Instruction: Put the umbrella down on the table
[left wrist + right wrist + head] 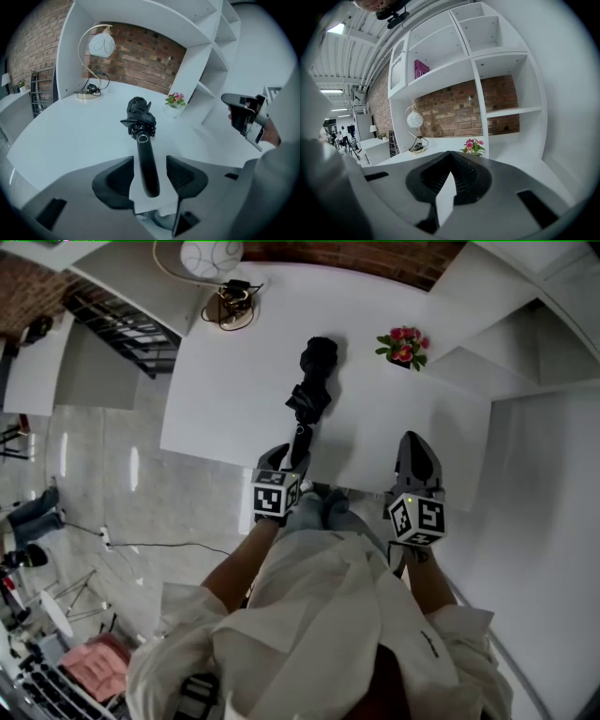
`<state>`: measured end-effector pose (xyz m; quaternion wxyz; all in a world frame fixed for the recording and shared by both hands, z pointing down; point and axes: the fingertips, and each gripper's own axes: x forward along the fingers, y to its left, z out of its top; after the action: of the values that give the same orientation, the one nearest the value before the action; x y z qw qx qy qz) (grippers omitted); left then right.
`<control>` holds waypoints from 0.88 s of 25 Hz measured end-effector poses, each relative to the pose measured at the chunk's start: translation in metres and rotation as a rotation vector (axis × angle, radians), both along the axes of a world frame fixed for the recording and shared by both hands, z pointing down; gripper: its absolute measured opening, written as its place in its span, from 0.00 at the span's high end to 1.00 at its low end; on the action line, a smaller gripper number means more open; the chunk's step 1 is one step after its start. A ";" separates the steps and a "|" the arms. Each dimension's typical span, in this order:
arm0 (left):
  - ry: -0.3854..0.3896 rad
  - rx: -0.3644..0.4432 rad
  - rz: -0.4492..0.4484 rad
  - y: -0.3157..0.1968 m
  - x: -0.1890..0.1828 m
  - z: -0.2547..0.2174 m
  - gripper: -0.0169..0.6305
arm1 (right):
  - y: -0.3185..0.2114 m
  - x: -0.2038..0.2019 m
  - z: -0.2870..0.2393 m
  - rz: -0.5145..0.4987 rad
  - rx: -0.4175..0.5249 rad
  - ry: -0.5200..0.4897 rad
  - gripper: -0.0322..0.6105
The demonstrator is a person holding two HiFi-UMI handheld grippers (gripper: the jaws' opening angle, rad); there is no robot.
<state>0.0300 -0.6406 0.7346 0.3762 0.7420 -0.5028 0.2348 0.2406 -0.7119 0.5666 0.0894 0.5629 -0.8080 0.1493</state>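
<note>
Folded umbrella (309,395) lies flat on the white table (234,381), lengthwise away from the person, canopy end far, handle end close to the near table edge.

Left gripper (292,456): released. Jaws stand wide on either side of the handle, with a visible gap on both sides; the pads do not press it.

Right gripper (412,441): clenched on nothing, ribbed pads meeting at the tips. It sits to the right of the umbrella, above the near edge, well apart from it.

Clearance:
- Bare tabletop runs on both sides of the umbrella.
- The potted flowers (403,346) stand toward the far right, near the canopy end but not touching it.
- The lamp (211,257) and its coiled cable (230,304) occupy the far left corner, well apart.
- White shelving (497,70) rises past the right end of the table; a brick wall (140,54) backs the far edge.
- Left of the table the edge drops to pale floor.

Materials:
- Canopy: matte black fabric, crumpled and bunched.
- Handle: smooth, rounded black rod with a slight sheen and a pale oval mark where it meets the canopy.
- Jaw pads: black, finely ridged.
- Tabletop: smooth, uniform white.
- Lamp: white globe on an arched, brass-coloured stem with a round base.
</note>
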 end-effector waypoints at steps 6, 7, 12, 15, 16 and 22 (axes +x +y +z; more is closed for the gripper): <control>0.044 0.192 -0.064 -0.016 -0.033 -0.082 0.63 | 0.003 0.036 -0.068 0.072 0.117 -0.035 0.92; 0.043 0.238 -0.077 -0.022 -0.041 -0.100 0.64 | 0.003 0.043 -0.082 0.087 0.143 -0.042 0.92; -0.021 0.527 -0.121 -0.051 -0.080 -0.215 0.85 | 0.008 0.078 -0.158 0.151 0.296 -0.060 0.92; -0.021 0.719 -0.186 -0.055 -0.103 -0.292 0.88 | 0.013 0.093 -0.197 0.178 0.372 -0.043 0.92; -0.018 0.777 -0.206 -0.053 -0.109 -0.316 0.88 | 0.014 0.097 -0.208 0.191 0.390 -0.039 0.92; -0.004 0.980 -0.260 -0.037 -0.132 -0.404 0.89 | 0.023 0.113 -0.246 0.244 0.472 -0.034 0.92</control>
<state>-0.1023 -0.6775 0.3306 0.0090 0.7623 -0.6427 -0.0761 0.3533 -0.6884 0.3206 -0.0765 0.6588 -0.7480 -0.0245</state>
